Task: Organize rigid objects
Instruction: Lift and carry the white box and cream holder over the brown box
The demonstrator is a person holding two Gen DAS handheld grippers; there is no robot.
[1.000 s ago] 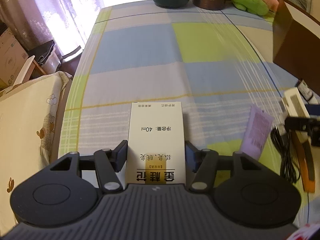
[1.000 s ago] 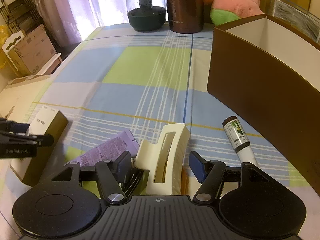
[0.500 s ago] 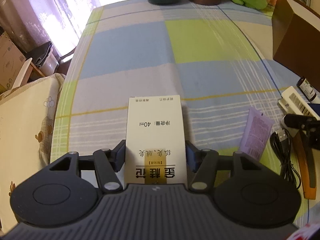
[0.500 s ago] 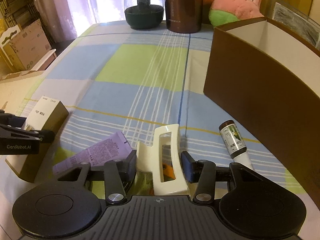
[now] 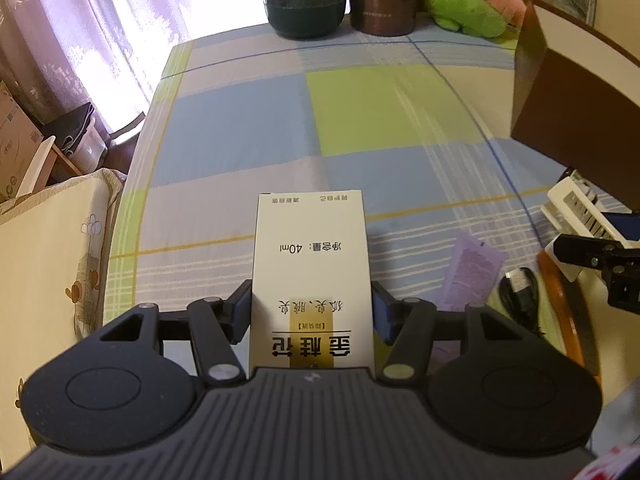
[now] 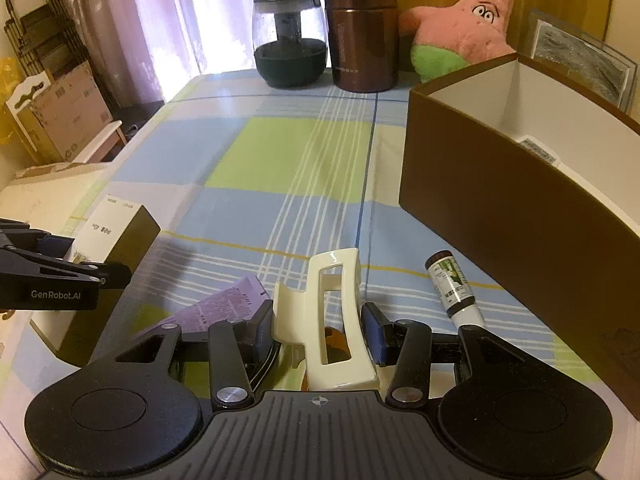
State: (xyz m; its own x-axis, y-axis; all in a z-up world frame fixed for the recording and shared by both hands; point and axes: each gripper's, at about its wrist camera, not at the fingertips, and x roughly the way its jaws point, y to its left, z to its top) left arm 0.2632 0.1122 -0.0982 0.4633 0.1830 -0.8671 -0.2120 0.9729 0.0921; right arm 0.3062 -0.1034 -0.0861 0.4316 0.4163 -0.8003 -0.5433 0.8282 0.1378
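carton (image 5: 312,276): white, printed, clamped between both pads of the left gripper (image 5: 313,316), its far end out past the fingertips, over the table's left edge. in the right view its dark side (image 6: 128,240) shows, and a shadow lies on the cloth beside it; whether it rests on the cloth i cannot tell.

hair clip (image 6: 334,320): cream, clamped in the right gripper (image 6: 320,332), both pads on its sides, its long axis pointing away from the camera.

under and just beside the right gripper, near the table's near edge: purple sachet (image 6: 224,308) to its left, a brown-orange item (image 6: 332,340) seen through the clip, black cable (image 5: 520,296) by the sachet.

vial (image 6: 450,286): dark cap, green label, lying flat on the cloth just beside the box wall.

box (image 6: 500,200): brown outside, white inside, open top, at the table's right edge; a labelled item (image 6: 538,148) lies inside.

far edge: glass jar (image 6: 290,40), brown flask (image 6: 362,32), pink plush (image 6: 464,32).

table (image 6: 260,148): checked cloth, blue, green, white.
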